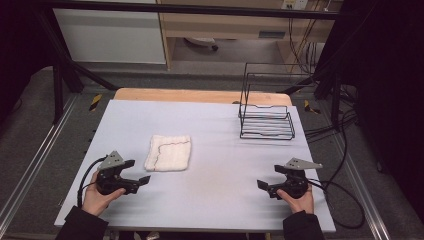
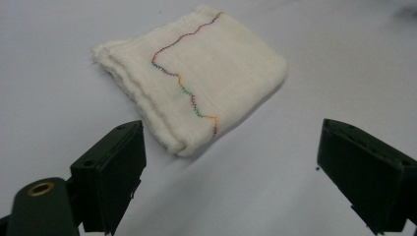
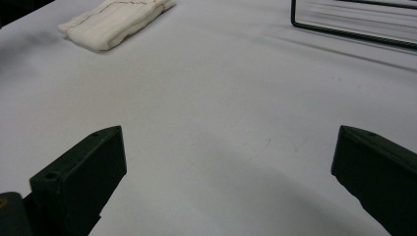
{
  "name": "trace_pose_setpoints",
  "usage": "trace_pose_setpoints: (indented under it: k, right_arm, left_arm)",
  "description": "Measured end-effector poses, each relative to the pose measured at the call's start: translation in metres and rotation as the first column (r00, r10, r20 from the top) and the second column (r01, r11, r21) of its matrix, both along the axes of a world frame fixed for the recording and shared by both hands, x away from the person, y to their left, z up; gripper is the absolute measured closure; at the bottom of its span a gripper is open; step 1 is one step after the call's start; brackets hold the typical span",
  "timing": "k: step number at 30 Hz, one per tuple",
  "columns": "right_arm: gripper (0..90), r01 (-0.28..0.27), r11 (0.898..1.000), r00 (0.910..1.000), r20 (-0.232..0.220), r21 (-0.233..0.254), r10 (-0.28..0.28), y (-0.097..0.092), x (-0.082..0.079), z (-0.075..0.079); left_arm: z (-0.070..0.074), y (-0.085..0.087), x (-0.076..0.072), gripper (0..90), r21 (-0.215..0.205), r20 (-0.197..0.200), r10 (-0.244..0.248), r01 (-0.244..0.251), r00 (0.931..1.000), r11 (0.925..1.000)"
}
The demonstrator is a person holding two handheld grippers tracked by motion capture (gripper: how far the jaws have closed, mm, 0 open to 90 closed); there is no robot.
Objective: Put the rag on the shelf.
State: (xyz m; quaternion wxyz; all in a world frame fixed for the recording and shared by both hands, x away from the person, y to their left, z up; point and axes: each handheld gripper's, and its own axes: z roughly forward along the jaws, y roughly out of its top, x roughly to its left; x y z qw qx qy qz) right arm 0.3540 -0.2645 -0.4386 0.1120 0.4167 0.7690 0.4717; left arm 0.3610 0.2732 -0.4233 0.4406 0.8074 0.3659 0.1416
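As we hold both grippers spread, a folded cloth lies ahead.
Left gripper nearest it; right gripper well apart, both pinching nothing.

The cloth is a soft, cream woven fabric, folded in layers, with a slightly rough, fuzzy weave, frayed-looking edges and a wavy line of many-coloured stitching across its top. The worktop wears a pale grey, smooth, matt sheet that takes only a dull sheen; at its 12 o'clock edge a strip of light, bare wood shows. The rack at 1 o'clock is thin black wire, metal by its look, with a faint gloss. The left gripper and right gripper are matt black plastic, their jaws flat-faced and smooth, each topped with a dull grey plate
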Motion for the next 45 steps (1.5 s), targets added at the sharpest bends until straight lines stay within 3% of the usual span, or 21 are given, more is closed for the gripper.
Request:
trace_pose_setpoints:
  k: [7,17,21,26,31,40,45]
  right_arm:
    - [0.8,-0.004,1.0,1.0,-0.006,-0.008,0.004,0.001,0.0,-0.001]
    - [0.8,-0.001,1.0,1.0,-0.01,-0.01,0.001,0.002,0.0,-0.001]
    - [0.8,-0.004,1.0,1.0,-0.009,-0.013,0.004,0.002,0.0,-0.002]
    - [0.9,-0.003,1.0,0.9999,-0.011,-0.014,0.003,0.002,0.0,-0.002]
    - [0.9,-0.005,1.0,0.9999,-0.011,-0.017,0.005,0.002,0.001,-0.002]
    - [1.0,-0.007,1.0,0.9999,-0.015,-0.017,0.006,0.002,0.001,-0.002]
    - [1.0,-0.008,1.0,0.9999,-0.011,-0.019,0.008,0.002,0.001,-0.002]
  left_arm:
    - [0.006,-0.017,0.002,12.9,0.02,0.002,-0.007,0.007,1.0,0.9998]
    - [0.009,-0.06,0.011,17.1,0.086,-0.008,-0.037,0.037,0.9993,0.9956]
    - [0.01,-0.071,0.014,20.0,0.093,-0.007,-0.045,0.046,0.9989,0.9946]
    - [0.008,-0.09,0.023,28.0,0.103,-0.044,-0.07,0.074,0.9966,0.992]
    - [0.005,-0.108,0.03,36.8,0.144,-0.029,-0.072,0.075,0.997,0.9867]
    - [-0.009,-0.13,0.041,56.3,0.215,-0.049,-0.066,0.075,0.9966,0.9738]
    - [-0.013,-0.135,0.044,62.6,0.227,-0.05,-0.055,0.065,0.9972,0.9716]
